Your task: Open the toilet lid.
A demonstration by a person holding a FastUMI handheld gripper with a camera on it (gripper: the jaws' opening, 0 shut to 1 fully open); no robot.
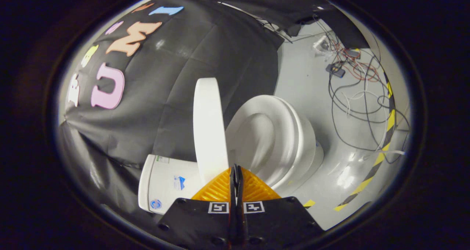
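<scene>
Behind the closed claw [235, 168], raised toilet lid's [209, 129] lower edge, hidden.

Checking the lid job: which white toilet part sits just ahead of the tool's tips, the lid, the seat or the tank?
The lid, raised on edge, rises right ahead of the shut tool. The seat lies beyond to one side, the tank to the other.

White toilet lid [208, 129] and seat [282, 132]; pale, perhaps grey floor [312, 81] with yellow-black striped tape [382, 151].
</scene>
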